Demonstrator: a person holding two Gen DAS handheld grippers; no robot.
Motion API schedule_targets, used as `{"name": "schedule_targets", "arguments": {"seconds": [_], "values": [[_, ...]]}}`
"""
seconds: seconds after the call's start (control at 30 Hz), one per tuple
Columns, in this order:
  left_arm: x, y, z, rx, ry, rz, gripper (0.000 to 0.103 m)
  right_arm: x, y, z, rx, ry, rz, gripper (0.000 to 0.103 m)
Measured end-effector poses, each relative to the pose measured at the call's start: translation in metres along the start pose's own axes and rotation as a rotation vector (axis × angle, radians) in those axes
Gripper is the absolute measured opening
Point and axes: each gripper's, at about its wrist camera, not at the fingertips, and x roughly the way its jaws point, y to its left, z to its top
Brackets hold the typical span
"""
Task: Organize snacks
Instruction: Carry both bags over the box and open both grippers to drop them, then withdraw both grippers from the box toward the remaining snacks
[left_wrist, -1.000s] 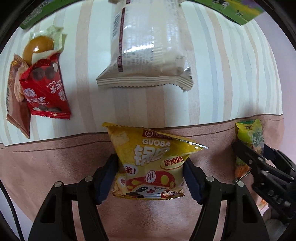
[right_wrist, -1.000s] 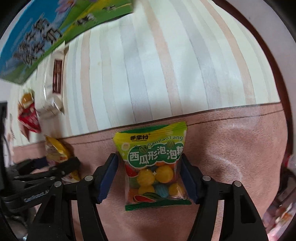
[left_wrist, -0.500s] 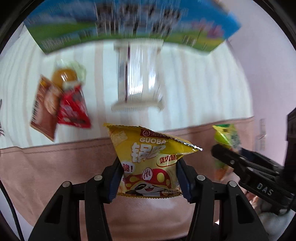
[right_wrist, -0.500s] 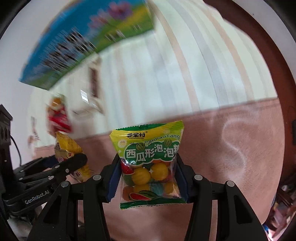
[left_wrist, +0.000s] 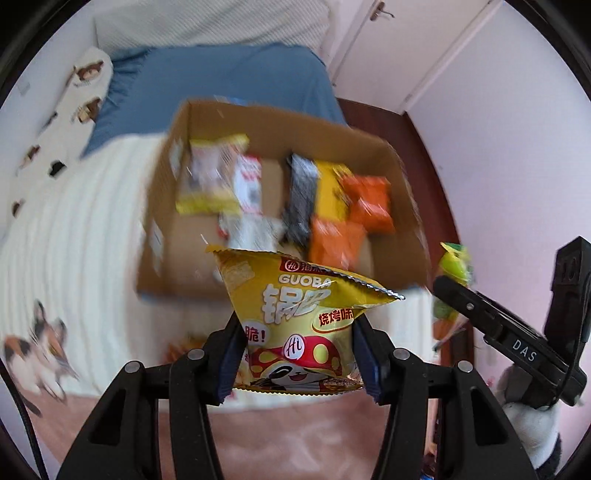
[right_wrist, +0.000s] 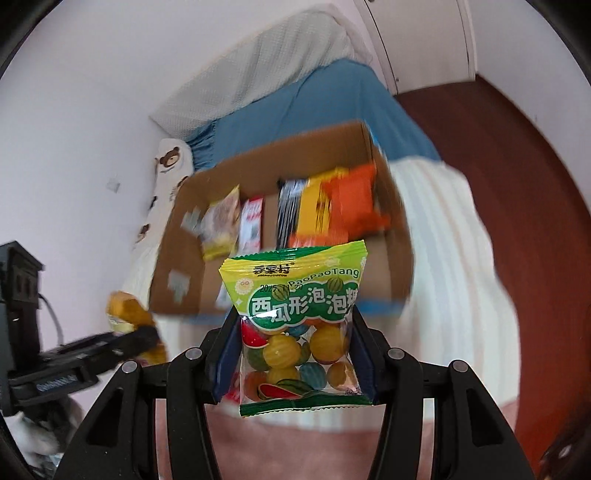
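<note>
My left gripper (left_wrist: 297, 354) is shut on a yellow Guoba snack bag (left_wrist: 295, 314), which hangs above the bed near the front wall of an open cardboard box (left_wrist: 166, 221). The box holds several snack packs, among them orange ones (left_wrist: 365, 206) and a yellow and white one (left_wrist: 210, 177). My right gripper (right_wrist: 291, 354) is shut on a green bag of watermelon gum balls (right_wrist: 295, 317), also raised in front of the box (right_wrist: 173, 258). Each gripper shows at the edge of the other's view, the right one (left_wrist: 454, 291) and the left one (right_wrist: 140, 332).
The box stands on a white ribbed blanket (left_wrist: 74, 240) over a bed with a blue sheet (left_wrist: 221, 77). A bear-print pillow (left_wrist: 74, 107) lies at the left. A cat-print patch (left_wrist: 40, 347) shows on the cover. Dark red floor (right_wrist: 517, 147) and pink walls lie to the right.
Both grippers rose and tilted up with their bags. The striped cover with loose snacks dropped out of view; the open box with its packs came into view. The left gripper closed tighter on the Guoba bag.
</note>
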Motion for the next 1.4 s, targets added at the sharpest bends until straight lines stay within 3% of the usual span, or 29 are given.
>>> {"name": "schedule_targets", "arguments": {"seconds": [0.1,0.33,0.37,0.47,0.57,0.73,1.03,1.4], "values": [[0.016,0.028,0.026,0.004,0.021,0.053,0.051,0.030,0.008,0.029,-0.007,0.019,-0.051,0.056],[0.083,0.069,0.067,-0.032,0.126,0.154,0.054,0.091,-0.013,0.045,0.074,0.094,-0.105,0.056],[0.094,0.076,0.071,-0.044,0.137,0.164,0.054,0.099,-0.014,0.044,0.082,0.103,-0.108,0.059],[0.109,0.092,0.077,-0.086,0.164,0.192,0.067,0.118,-0.020,0.046,0.091,0.136,-0.164,0.093],[0.115,0.101,0.076,-0.126,0.161,0.161,0.071,0.122,-0.022,0.048,0.092,0.154,-0.173,0.094],[0.115,0.091,0.069,-0.089,0.160,0.170,0.086,0.124,-0.014,0.044,0.044,0.167,-0.200,0.097],[0.105,0.070,0.047,-0.033,0.116,0.191,0.086,0.116,-0.005,0.036,-0.003,0.148,-0.219,0.097],[0.054,0.041,0.007,0.052,-0.024,0.220,0.086,0.076,0.029,0.013,-0.099,0.036,-0.242,0.097]]}}
